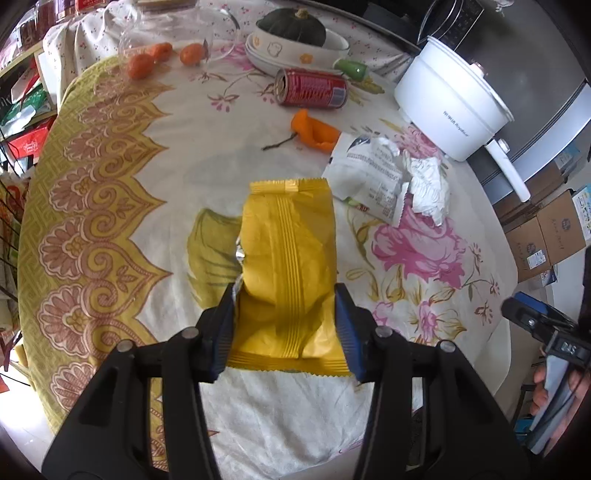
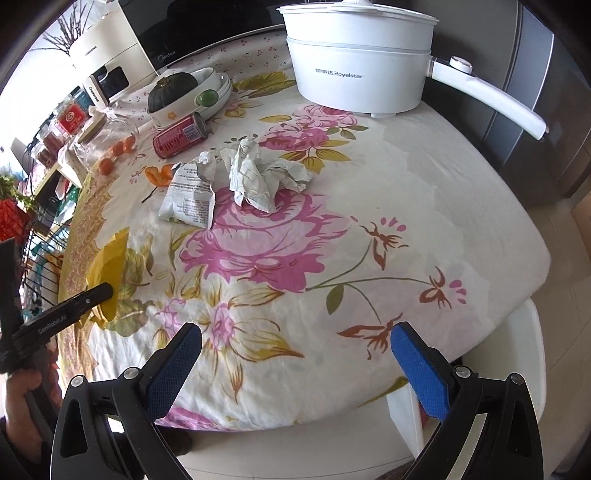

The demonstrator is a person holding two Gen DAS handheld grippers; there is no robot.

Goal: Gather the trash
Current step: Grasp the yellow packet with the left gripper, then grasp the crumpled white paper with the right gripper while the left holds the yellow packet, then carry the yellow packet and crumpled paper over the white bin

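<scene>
My left gripper point(image 1: 286, 295) is shut on a yellow snack wrapper point(image 1: 288, 258), with a blue pad on each side of it, just above the flowered tablecloth. The wrapper also shows at the left of the right wrist view point(image 2: 107, 269). My right gripper point(image 2: 295, 339) is open and empty over the table's near edge. Ahead of it lie a white printed wrapper point(image 2: 188, 197) and crumpled paper point(image 2: 258, 173). A red can point(image 1: 312, 88) lies on its side, with orange peel point(image 1: 314, 129) and a twig beside it.
A white electric pot point(image 2: 358, 70) with a long handle stands at the back right. A bowl with a dark green squash point(image 1: 291, 26), a glass jar on its side and small oranges point(image 1: 140, 64) sit at the back. A white chair point(image 2: 528, 354) stands below the table edge.
</scene>
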